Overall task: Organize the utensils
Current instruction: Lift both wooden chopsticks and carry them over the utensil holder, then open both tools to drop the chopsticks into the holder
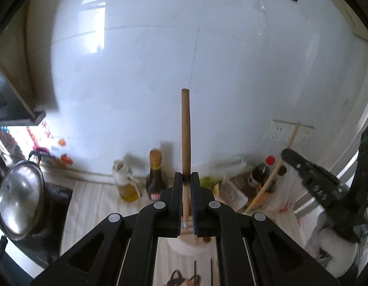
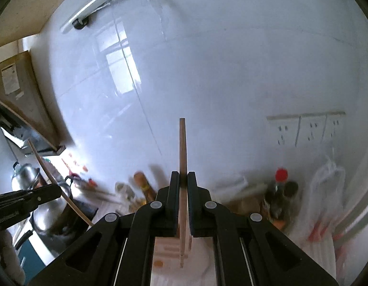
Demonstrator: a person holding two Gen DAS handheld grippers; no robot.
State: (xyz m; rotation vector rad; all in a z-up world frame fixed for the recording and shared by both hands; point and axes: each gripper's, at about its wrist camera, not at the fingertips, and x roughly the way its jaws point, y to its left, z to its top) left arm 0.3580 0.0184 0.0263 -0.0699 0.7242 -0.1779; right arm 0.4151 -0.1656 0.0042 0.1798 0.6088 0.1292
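In the left wrist view my left gripper [image 1: 186, 176] is shut on a wooden chopstick [image 1: 185, 128] that stands upright between the pads, its top well above the fingertips. In the right wrist view my right gripper [image 2: 183, 175] is likewise shut on a thinner wooden chopstick [image 2: 182, 147], also upright. Each gripper shows in the other's view: the right gripper [image 1: 288, 157] at the right with its chopstick [image 1: 267, 188], the left gripper [image 2: 57, 191] at the left with its chopstick [image 2: 50, 171]. Below the left fingers sits a white round container [image 1: 188, 247] with wooden ends in it.
A glossy white tiled wall [image 1: 184, 47] fills the back. Along its foot stand an oil bottle [image 1: 127, 183], a dark sauce bottle [image 1: 155, 176] and a red-capped bottle [image 1: 267, 169]. A steel pot lid [image 1: 19, 202] is at the left, wall sockets [image 2: 308, 128] and a plastic bag [image 2: 327, 186] at the right.
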